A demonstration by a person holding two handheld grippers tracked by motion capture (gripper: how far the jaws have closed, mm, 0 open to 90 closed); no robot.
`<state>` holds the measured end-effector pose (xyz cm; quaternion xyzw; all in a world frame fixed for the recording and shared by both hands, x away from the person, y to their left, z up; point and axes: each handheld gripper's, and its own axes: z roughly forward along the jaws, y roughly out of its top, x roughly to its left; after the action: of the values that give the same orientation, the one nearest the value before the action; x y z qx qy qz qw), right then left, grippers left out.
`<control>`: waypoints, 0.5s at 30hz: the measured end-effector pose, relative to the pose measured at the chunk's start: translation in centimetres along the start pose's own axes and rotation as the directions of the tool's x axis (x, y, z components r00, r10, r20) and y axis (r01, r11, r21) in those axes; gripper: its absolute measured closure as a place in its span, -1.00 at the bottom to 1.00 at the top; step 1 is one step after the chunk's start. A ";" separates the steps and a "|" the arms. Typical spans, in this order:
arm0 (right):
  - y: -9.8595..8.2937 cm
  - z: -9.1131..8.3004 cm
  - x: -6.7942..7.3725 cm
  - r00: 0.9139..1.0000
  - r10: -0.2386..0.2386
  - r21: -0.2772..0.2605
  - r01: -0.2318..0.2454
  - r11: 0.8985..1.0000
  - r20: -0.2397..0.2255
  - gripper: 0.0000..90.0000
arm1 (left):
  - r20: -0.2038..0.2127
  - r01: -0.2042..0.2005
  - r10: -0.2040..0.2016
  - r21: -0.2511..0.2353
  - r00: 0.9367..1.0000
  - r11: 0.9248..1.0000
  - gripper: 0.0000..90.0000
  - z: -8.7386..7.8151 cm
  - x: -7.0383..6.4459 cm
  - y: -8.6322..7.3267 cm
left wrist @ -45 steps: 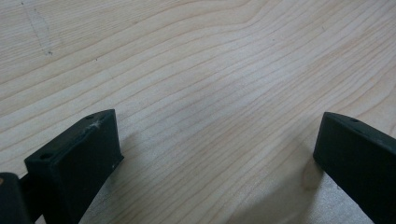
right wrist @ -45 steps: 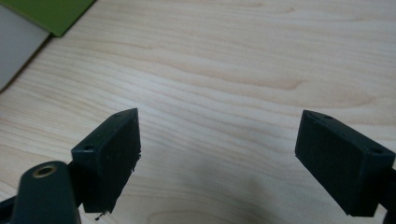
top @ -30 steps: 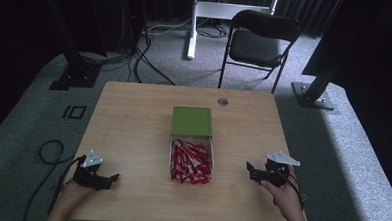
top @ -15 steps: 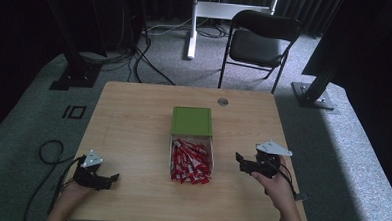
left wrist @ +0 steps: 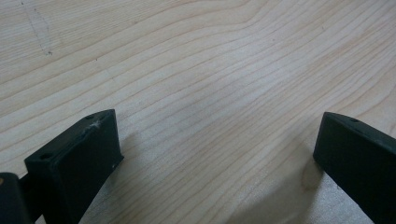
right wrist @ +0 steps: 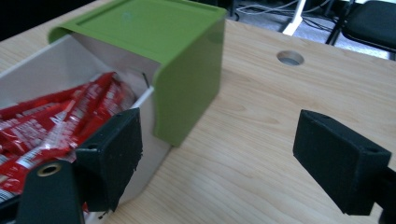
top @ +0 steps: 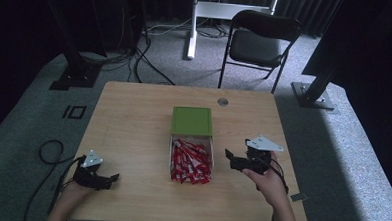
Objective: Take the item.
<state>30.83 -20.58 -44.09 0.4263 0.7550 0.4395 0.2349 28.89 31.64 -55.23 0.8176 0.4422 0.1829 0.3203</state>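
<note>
Mid-bench, a white open-top box (top: 192, 158) sits lengthwise, its far part covered by a green lid (top: 192, 121), the near part exposed and full of red sachets (top: 190, 161). Right hand-held gripper (top: 235, 161) is just right of the box's near half, held in the person's right hand (top: 268, 179), grey triangular plate on top, jaws pointing left toward the box, spread wide and empty. From the right gripper view: green lid (right wrist: 154, 32) wraps over the box wall (right wrist: 44, 65), red sachets (right wrist: 51, 126) piled inside; one jaw sits in front of the box's near corner, the other over bare wood, wide gap between them. Cannot tell if the jaw touches the box. Round cable hole (right wrist: 290, 58) in the bench top beyond the lid, also seen from the high view (top: 223, 101) near the far edge. Left hand-held gripper (top: 112, 178) is at the near-left corner of the bench (top: 133, 123), well apart from the box, resting low on the wood, jaws pointing right. Left gripper view: jaws wide apart, nothing between them, just wood grain (left wrist: 210, 93). Cable (top: 49, 151) loops off the left edge onto the grey carpet. Black folding chair (top: 259, 40) stands behind the bench.
</note>
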 end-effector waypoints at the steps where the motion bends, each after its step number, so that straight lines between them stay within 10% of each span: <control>1: 0.3 0.1 0.4 1.000 -0.006 -0.004 0.006 1.000 -0.016 -0.66 | 0.000 0.000 0.000 0.000 1.000 1.000 -0.97 0.0 0.0 0.0; 15: 1.9 1.5 3.2 0.994 -0.038 -0.021 0.036 0.999 -0.103 -0.66 | 0.000 0.000 0.000 -0.001 1.000 1.000 -0.97 0.0 0.0 0.0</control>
<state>31.07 -16.63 -43.18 0.3869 0.7696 0.4636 0.2078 28.89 31.64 -55.24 0.8174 0.4423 0.1832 0.3204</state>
